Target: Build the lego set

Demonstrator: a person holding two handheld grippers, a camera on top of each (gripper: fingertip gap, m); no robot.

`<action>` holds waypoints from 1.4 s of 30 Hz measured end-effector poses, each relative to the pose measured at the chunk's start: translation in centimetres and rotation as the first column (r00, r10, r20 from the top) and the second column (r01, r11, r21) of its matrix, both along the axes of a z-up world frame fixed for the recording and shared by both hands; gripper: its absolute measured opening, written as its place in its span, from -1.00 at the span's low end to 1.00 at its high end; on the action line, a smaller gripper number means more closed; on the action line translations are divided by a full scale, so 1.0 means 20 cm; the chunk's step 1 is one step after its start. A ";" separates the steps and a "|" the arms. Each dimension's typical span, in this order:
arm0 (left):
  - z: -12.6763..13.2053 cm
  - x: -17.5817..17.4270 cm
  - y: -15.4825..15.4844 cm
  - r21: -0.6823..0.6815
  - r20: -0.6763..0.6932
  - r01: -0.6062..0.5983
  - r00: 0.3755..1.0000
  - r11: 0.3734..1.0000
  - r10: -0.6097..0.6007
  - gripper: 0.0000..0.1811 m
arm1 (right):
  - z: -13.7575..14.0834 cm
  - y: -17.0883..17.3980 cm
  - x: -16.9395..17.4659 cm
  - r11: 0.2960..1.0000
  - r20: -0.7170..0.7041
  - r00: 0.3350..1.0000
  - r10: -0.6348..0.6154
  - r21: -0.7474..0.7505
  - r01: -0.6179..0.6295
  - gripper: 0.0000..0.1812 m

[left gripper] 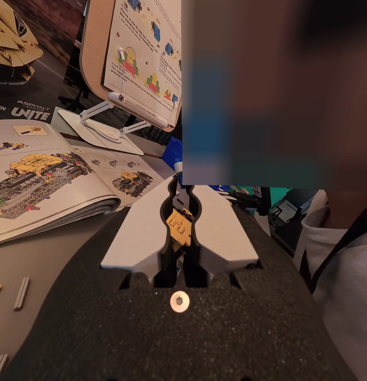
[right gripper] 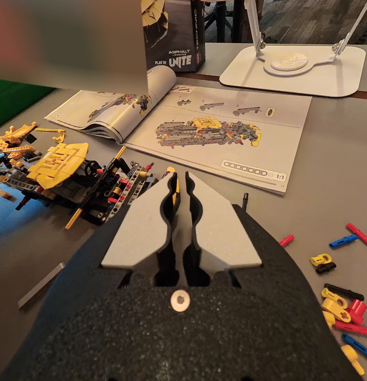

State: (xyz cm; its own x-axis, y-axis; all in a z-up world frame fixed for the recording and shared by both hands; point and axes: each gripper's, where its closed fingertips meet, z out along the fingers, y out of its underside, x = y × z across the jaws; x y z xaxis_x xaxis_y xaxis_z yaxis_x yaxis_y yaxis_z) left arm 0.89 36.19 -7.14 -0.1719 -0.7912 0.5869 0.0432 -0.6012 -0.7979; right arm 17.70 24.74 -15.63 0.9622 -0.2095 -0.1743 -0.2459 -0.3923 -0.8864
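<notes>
The half-built Lego car (right gripper: 61, 165), with a yellow roof on a black and grey frame, lies on the grey table (right gripper: 323, 165) at the left. My right gripper (right gripper: 181, 175) hangs just right of the car's near end, jaws almost shut with a thin gap. A yellow curved piece (right gripper: 171, 170) shows beside and behind its left finger; I cannot tell if it is clamped. My left gripper (left gripper: 182, 183) is also almost shut. The car's yellow roof (left gripper: 178, 226) shows through its gap, below the fingers. I see nothing clamped in it.
The open instruction booklet (right gripper: 219, 140) lies beyond the car. The set's box (right gripper: 174, 37) and a white stand (right gripper: 292, 70) holding a printed sheet (left gripper: 141, 57) are at the back. Loose red, blue and yellow pins (right gripper: 343, 309) lie at the right, yellow parts (right gripper: 15, 136) at the left. A person (left gripper: 333, 268) is close on the right. One gripper's finger ends stand about 20 cm off the other's.
</notes>
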 end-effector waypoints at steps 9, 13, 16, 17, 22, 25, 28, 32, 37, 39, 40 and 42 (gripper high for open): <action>-0.01 -0.01 -0.01 0.057 -0.018 -0.019 1.000 0.998 0.020 -0.91 | -0.01 -0.01 0.00 1.000 0.013 1.000 -0.006 -0.005 0.006 -0.93; -0.01 -0.01 -0.03 0.083 -0.022 -0.013 1.000 0.996 0.015 -0.91 | 0.02 -0.01 -0.01 1.000 0.023 1.000 -0.001 0.011 0.001 -0.93; 0.01 -0.01 -0.06 0.094 -0.009 -0.006 1.000 0.996 0.007 -0.92 | 0.04 -0.02 -0.02 1.000 0.035 0.999 0.000 0.025 -0.001 -0.93; 0.01 -0.01 -0.07 0.105 -0.010 -0.005 1.000 0.995 0.007 -0.91 | 0.05 -0.02 -0.03 1.000 0.042 0.999 -0.001 0.029 0.000 -0.93; 0.01 0.00 -0.13 0.191 -0.029 0.000 1.000 0.982 0.006 -0.91 | 0.08 -0.03 -0.04 0.998 0.048 0.999 0.008 0.056 -0.010 -0.93; 0.00 0.01 -0.17 0.248 -0.043 0.004 0.999 0.969 0.007 -0.91 | 0.07 -0.02 -0.06 0.999 0.035 0.999 0.022 0.047 -0.024 -0.93; 0.00 0.02 -0.20 0.292 -0.050 0.009 0.999 0.956 0.006 -0.91 | 0.11 -0.01 -0.06 0.997 0.068 0.998 0.020 0.071 -0.025 -0.94; 0.00 0.03 -0.23 0.297 -0.044 0.027 0.999 0.955 -0.015 -0.91 | 0.13 -0.01 -0.09 0.993 0.024 0.999 0.048 0.107 -0.051 -0.94; -0.01 0.04 -0.26 0.338 -0.058 0.036 0.998 0.940 -0.017 -0.91 | 0.15 0.00 -0.10 0.990 -0.004 0.998 0.061 0.126 -0.060 -0.93; -0.02 0.04 -0.27 0.370 -0.067 0.040 0.998 0.928 -0.017 -0.91 | 0.15 -0.02 -0.06 0.994 0.019 0.999 0.040 0.097 -0.042 -0.95; -0.02 0.05 -0.28 0.385 -0.071 0.039 0.997 0.922 -0.013 -0.91 | 0.16 -0.04 -0.06 0.995 0.009 0.998 0.055 0.083 -0.056 -0.94; -0.02 0.05 -0.29 0.400 -0.075 0.045 0.997 0.915 -0.016 -0.91 | 0.18 -0.09 -0.11 0.988 -0.062 0.986 0.153 0.026 -0.151 -0.88</action>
